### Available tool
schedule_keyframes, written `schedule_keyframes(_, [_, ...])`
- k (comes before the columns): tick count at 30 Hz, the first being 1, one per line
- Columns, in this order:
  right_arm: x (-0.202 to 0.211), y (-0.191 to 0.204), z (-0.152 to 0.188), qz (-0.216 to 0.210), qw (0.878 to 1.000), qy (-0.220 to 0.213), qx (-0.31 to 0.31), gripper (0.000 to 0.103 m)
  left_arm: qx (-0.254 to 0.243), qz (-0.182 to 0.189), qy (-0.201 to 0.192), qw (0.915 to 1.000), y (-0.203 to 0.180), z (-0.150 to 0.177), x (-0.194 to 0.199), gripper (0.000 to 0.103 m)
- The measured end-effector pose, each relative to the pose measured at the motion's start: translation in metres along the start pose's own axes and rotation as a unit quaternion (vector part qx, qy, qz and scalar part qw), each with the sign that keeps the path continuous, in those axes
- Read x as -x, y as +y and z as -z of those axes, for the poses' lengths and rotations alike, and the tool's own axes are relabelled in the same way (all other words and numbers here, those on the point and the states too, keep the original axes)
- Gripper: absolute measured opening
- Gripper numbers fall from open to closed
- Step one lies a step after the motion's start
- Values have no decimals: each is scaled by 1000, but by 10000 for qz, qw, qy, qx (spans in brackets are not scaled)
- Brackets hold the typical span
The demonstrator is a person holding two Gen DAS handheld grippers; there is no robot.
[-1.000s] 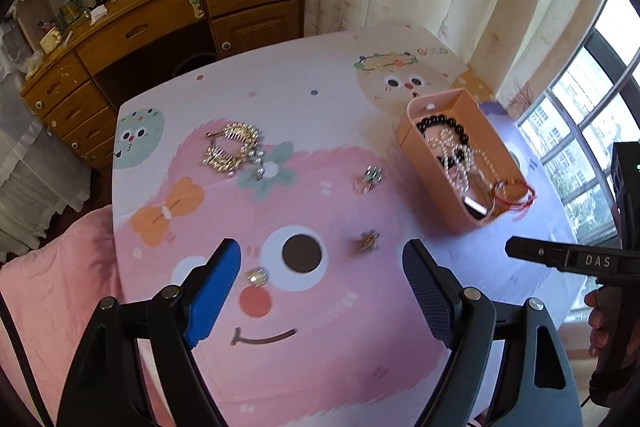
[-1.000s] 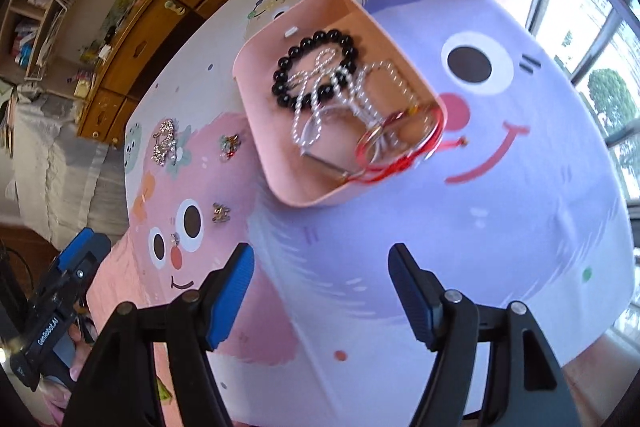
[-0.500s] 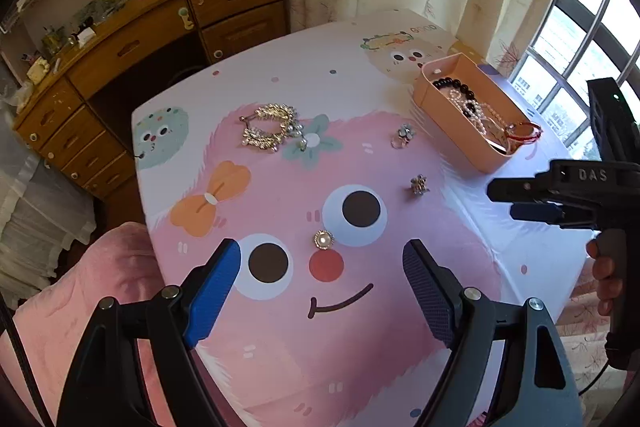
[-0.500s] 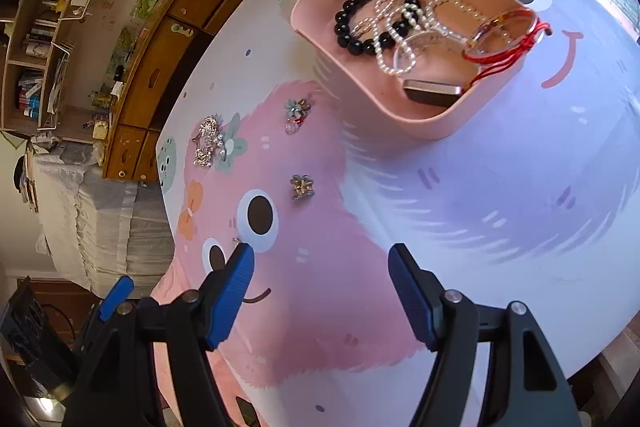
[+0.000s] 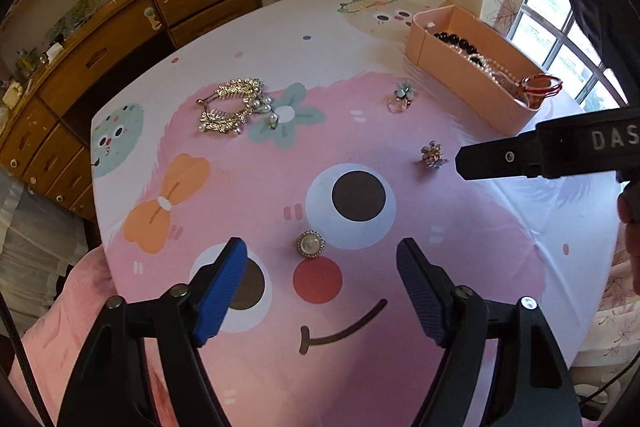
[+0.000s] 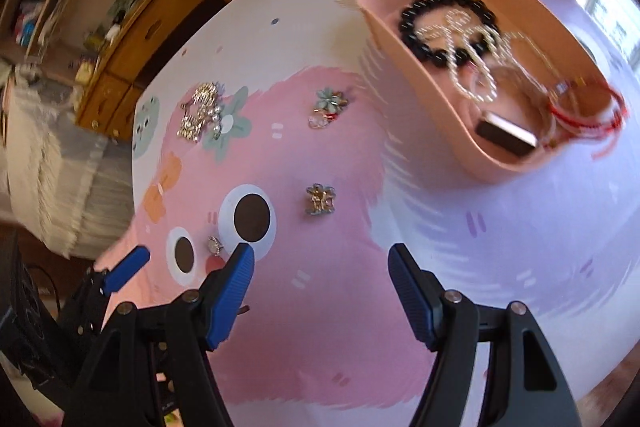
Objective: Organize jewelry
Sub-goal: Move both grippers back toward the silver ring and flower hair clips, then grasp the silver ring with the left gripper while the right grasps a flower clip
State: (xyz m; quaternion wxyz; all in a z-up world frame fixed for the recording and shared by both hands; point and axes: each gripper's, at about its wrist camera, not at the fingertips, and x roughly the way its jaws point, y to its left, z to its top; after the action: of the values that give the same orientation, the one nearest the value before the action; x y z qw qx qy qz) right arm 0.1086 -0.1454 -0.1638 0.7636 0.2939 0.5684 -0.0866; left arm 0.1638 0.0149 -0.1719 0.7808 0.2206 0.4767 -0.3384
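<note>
In the left wrist view, the left gripper (image 5: 322, 259) fills the bottom of the frame, its jaws spread with nothing pinched; they have just been closing a little. A round pearl brooch (image 5: 310, 244) lies on the cartoon tablecloth (image 5: 360, 347) in the lower centre, just above the gap between the blue pads. At upper left of centre sit the gold leaf earrings with pearls (image 5: 232, 105). A green flower ring (image 5: 403, 95) rests right of centre, a small flower stud (image 5: 433, 155) below it. The peach tray (image 5: 460, 83) stands at upper right, holding a black bead bracelet (image 5: 456, 42) and a red bangle (image 5: 540, 85). One finger of the right gripper (image 5: 500, 161) reaches in from the right edge, its tip just beside the stud

In the right wrist view, the right gripper (image 6: 322, 269) stands at the bottom, jaws spread and empty. The stud (image 6: 320, 199) lies above the gap, the flower ring (image 6: 329, 107) higher. The tray (image 6: 400, 39) occupies the upper right, with the bead bracelet (image 6: 412, 21), a silver chain (image 6: 476, 67) and the bangle (image 6: 576, 111) inside. The earrings (image 6: 200, 111) sit at centre left; the brooch (image 6: 214, 245) lies lower left
</note>
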Motion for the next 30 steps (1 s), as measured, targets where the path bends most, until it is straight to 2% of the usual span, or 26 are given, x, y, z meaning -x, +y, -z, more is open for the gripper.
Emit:
schedule_keyframes(1, [-1,3,-1,27,9999,-46,161,70,0,19,20,10000,0,0,-5,66])
schedule_keyframes(3, [-2,11,-1,153,9975,-301,617,70,43,23,19,10000,3,1,-13,62])
schedule_keyframes(5, [-3,14,3,270,9926,-597,1023,68,85,29,27,10000,6,2,-20,60])
schedule_keyframes(8, [-9,16,13,498,9812,-986,1582,59,54,-13,-12,10000,7,4,-27,58])
schedule_keyframes(10, [-15,12,18,446,9790,-1103,1654,51,31,-47,-3,10000,7,6,-31,49])
schedule_keyframes(15, [-25,9,24,515,9715,-1367,1864,47,58,30,82,9999,8,6,-38,47])
schedule_keyframes(20, [-30,8,24,329,9709,-1492,1844,36,212,57,126,9997,11,2,-41,41])
schedule_keyframes(26, [-37,18,27,567,9599,-1516,2289,32,240,-48,129,9996,13,4,-43,37])
schedule_keyframes(28, [-38,22,28,676,9560,-1517,2417,27,234,-2,107,9997,13,5,-43,26])
schedule_keyframes(30, [-40,25,29,804,9520,-1526,2528,23,198,39,83,9998,10,6,-43,19])
